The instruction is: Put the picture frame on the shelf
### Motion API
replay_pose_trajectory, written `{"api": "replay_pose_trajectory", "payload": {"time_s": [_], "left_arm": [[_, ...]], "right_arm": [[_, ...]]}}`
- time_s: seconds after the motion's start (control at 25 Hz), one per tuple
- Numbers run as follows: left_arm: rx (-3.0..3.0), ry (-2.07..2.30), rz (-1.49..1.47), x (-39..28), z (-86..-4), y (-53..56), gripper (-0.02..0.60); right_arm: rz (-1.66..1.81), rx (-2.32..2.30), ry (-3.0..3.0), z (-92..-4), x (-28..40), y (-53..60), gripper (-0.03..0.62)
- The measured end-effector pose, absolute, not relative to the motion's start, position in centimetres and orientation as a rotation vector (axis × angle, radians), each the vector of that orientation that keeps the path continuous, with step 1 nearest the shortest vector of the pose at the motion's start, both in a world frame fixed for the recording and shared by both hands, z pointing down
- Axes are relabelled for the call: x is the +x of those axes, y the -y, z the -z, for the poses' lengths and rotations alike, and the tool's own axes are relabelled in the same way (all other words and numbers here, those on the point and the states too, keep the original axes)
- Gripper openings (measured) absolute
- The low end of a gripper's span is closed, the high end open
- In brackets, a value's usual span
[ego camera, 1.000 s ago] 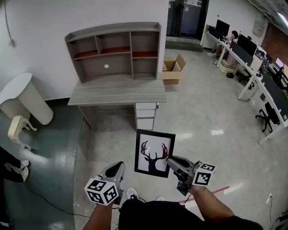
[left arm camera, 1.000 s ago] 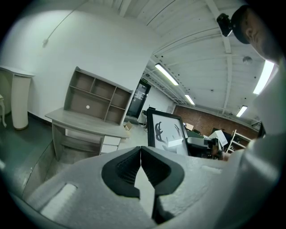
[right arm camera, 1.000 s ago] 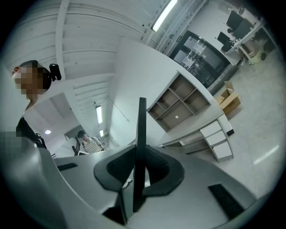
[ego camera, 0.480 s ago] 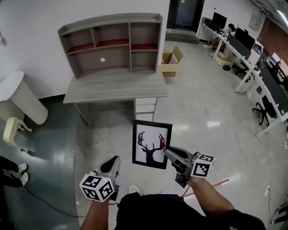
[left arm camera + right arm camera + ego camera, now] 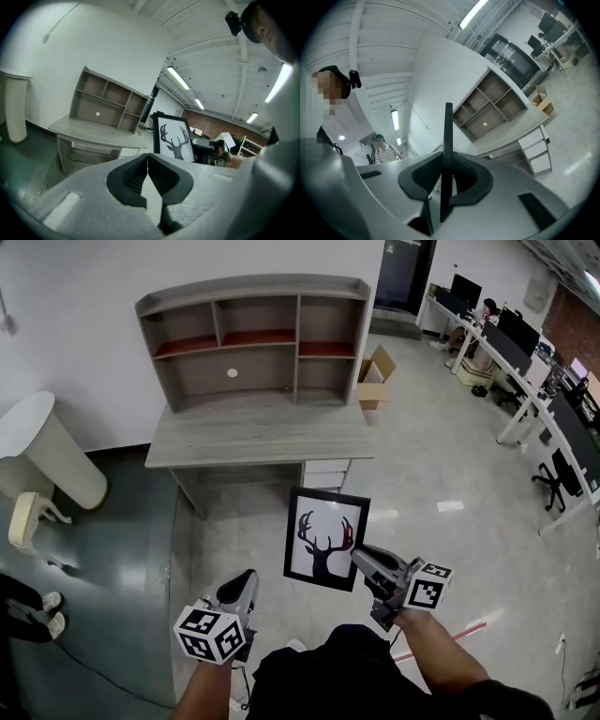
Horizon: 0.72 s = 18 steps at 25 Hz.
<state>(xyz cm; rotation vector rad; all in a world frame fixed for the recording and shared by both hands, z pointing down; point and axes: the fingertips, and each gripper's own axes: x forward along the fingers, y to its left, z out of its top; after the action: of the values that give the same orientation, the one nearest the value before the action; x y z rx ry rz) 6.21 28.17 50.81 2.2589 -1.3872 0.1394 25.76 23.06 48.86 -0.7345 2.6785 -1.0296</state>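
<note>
**Frame held in mid-air, short of the desk**

The right gripper (image 5: pixel 359 557) is clenched on the right edge of the picture frame (image 5: pixel 325 538), its two jaws pressing on either side of the thin black border. In the right gripper view the frame shows edge-on as a dark strip standing up between the pads. The frame is upright in the air above the pale floor, its stag print facing the person, in front of the grey desk (image 5: pixel 262 434) and well apart from it.

The left gripper (image 5: pixel 246 577) is low at the person's left side, near the frame but not touching it. Its jaws are pressed together with nothing between them.

The shelf (image 5: pixel 253 338) stands on the back of the desk against the white wall, with open compartments, the upper ones lined red. A stack of white drawers (image 5: pixel 325 473) sits under the desk's right end. An open cardboard box (image 5: pixel 376 381) lies on the floor to the right of the shelf.
</note>
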Motion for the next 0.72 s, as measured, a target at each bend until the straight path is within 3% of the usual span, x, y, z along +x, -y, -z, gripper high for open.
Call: {"api": "replay_pose_trajectory", "payload": {"time_s": [0.32,0.72], "left_arm": [[2.187,1.437,-0.133,5.5,-51.9,-29.2,0.009],[2.128,1.47,-0.175,0.2,-52.4,-14.4,0.009]], "right_arm": [[1.051,-0.698,-2.69,-49.2,25.5,-22.1,0.074],[1.111,-0.624,-2.669,-49.9,19.3,-5.4,0.074]]}}
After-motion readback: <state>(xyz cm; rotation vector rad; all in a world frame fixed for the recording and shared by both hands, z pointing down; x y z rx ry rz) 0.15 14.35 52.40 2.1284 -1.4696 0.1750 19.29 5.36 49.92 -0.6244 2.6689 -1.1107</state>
